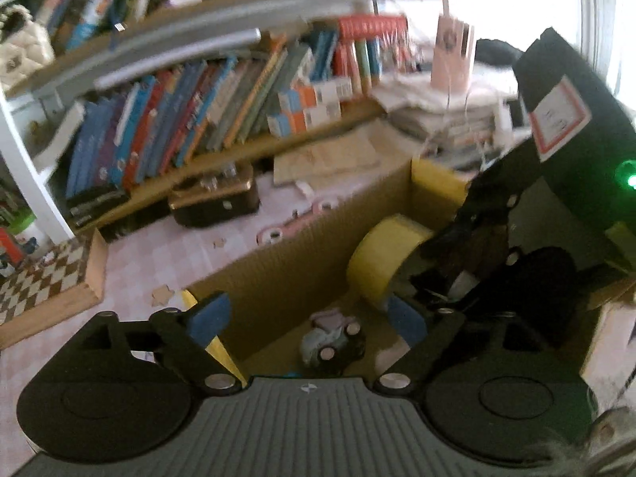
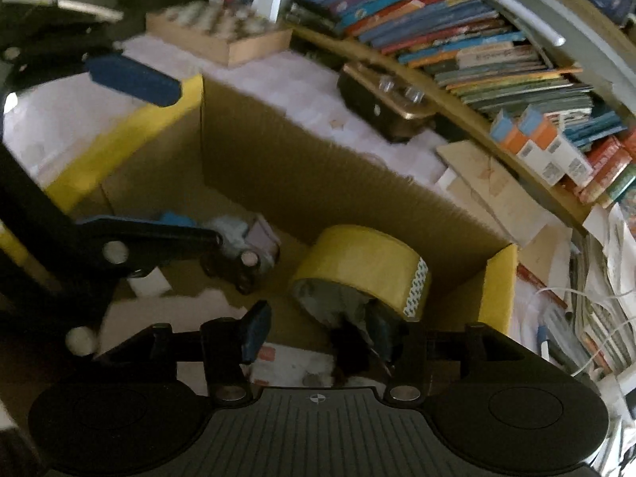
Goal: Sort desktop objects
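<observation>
An open cardboard box (image 1: 278, 262) (image 2: 318, 183) stands on the pink checked desk. Inside lie a yellow tape roll (image 1: 381, 254) (image 2: 365, 270) and a small toy car (image 1: 334, 338) (image 2: 246, 250). My left gripper (image 1: 310, 318) is open above the box's near end, over the toy car. My right gripper (image 2: 318, 330) is open inside the box, right beside the tape roll; its right finger is at the roll's core. The right gripper's black body (image 1: 516, 238) shows in the left wrist view, and the left gripper's fingers (image 2: 135, 79) show in the right wrist view.
A bookshelf (image 1: 198, 119) (image 2: 457, 39) runs along the back. A dark gold-topped case (image 1: 214, 198) (image 2: 381, 99), a checkerboard box (image 1: 47, 286) (image 2: 218, 35), pink scissors (image 1: 298, 218), cardboard sheets (image 2: 489, 187) and paper piles (image 1: 437, 107) lie on the desk around the box.
</observation>
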`<state>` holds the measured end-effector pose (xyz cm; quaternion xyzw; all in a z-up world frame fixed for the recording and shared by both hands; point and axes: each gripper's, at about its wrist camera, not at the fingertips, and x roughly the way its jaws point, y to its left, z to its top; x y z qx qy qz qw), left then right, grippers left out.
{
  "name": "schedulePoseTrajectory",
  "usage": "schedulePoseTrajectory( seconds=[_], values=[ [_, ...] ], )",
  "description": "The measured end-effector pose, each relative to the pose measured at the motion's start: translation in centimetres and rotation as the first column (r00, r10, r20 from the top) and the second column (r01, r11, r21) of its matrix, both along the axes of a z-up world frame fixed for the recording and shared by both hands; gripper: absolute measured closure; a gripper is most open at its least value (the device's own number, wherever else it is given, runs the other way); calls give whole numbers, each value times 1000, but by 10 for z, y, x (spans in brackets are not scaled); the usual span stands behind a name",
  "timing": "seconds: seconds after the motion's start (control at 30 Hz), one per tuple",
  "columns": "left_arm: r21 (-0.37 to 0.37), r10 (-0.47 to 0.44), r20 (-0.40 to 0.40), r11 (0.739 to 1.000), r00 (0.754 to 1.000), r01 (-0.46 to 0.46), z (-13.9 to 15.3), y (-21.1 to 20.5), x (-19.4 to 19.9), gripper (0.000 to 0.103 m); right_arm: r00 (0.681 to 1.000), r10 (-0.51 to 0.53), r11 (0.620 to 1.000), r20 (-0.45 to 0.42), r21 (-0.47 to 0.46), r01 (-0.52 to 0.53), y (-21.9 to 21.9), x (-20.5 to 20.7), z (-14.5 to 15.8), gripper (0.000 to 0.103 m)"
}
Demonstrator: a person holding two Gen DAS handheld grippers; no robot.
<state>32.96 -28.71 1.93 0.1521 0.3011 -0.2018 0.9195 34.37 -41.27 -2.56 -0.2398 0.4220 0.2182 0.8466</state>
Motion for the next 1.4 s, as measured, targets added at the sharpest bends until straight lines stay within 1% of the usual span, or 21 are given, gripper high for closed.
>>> schedulePoseTrajectory(
  seconds=[0.07, 0.13, 0.23, 0.33, 0.37, 0.4, 0.5, 0.53, 0.6, 0.73, 0.83, 0.9, 1.0, 1.1, 1.3, 1.4],
  values=[
    [-38, 4, 46, 999, 999, -3, 11, 5, -15, 5, 999, -10, 999, 45, 34, 9, -2, -8, 11, 40],
    [-70, 19, 88, 997, 996, -13, 21, 11, -29, 0, 995, -40, 996, 92, 81, 32, -5, -17, 24, 38],
    [-107, 48, 134, 994, 990, -34, 33, 20, -53, 0, 982, -102, 984, 160, 164, 76, -11, -37, 45, 33],
    [-120, 98, 173, 990, 980, -78, 39, 30, -77, 0, 954, -178, 964, 240, 238, 119, -15, -63, 63, 25],
    [-124, 118, 180, 988, 977, -97, 40, 35, -85, 0, 944, -204, 956, 261, 261, 135, -16, -73, 67, 25],
    [-131, 142, 185, 984, 972, -119, 41, 40, -93, 0, 934, -229, 947, 275, 284, 149, -16, -81, 71, 24],
    [-164, 215, 186, 969, 959, -185, 42, 61, -116, 0, 907, -295, 922, 302, 338, 188, -16, -105, 76, 19],
    [-177, 236, 187, 963, 954, -204, 41, 68, -124, 0, 894, -320, 913, 312, 353, 204, -14, -114, 77, 17],
    [-198, 287, 190, 948, 939, -250, 40, 83, -142, 0, 867, -372, 893, 331, 383, 237, -9, -134, 77, 15],
    [-209, 360, 211, 925, 909, -318, 35, 109, -176, 0, 830, -459, 846, 317, 440, 300, 2, -166, 73, 15],
    [-197, 397, 204, 912, 895, -360, 30, 127, -201, 0, 803, -520, 809, 291, 468, 355, 14, -193, 65, 11],
    [-195, 417, 199, 904, 887, -381, 25, 138, -217, 0, 789, -548, 794, 279, 469, 386, 25, -212, 57, 11],
    [-201, 432, 173, 895, 885, -397, 19, 153, -243, 0, 790, -561, 786, 247, 457, 415, 38, -236, 45, 11],
    [-186, 432, 156, 896, 888, -403, 13, 161, -263, 0, 798, -561, 784, 220, 450, 427, 52, -259, 37, 11],
    [-177, 458, 137, 884, 878, -433, 2, 180, -298, 0, 803, -563, 783, 197, 439, 441, 77, -299, 24, 11],
    [-166, 452, 124, 887, 883, -430, -5, 186, -314, 0, 811, -555, 788, 184, 429, 441, 87, -316, 19, 11]
  ],
)
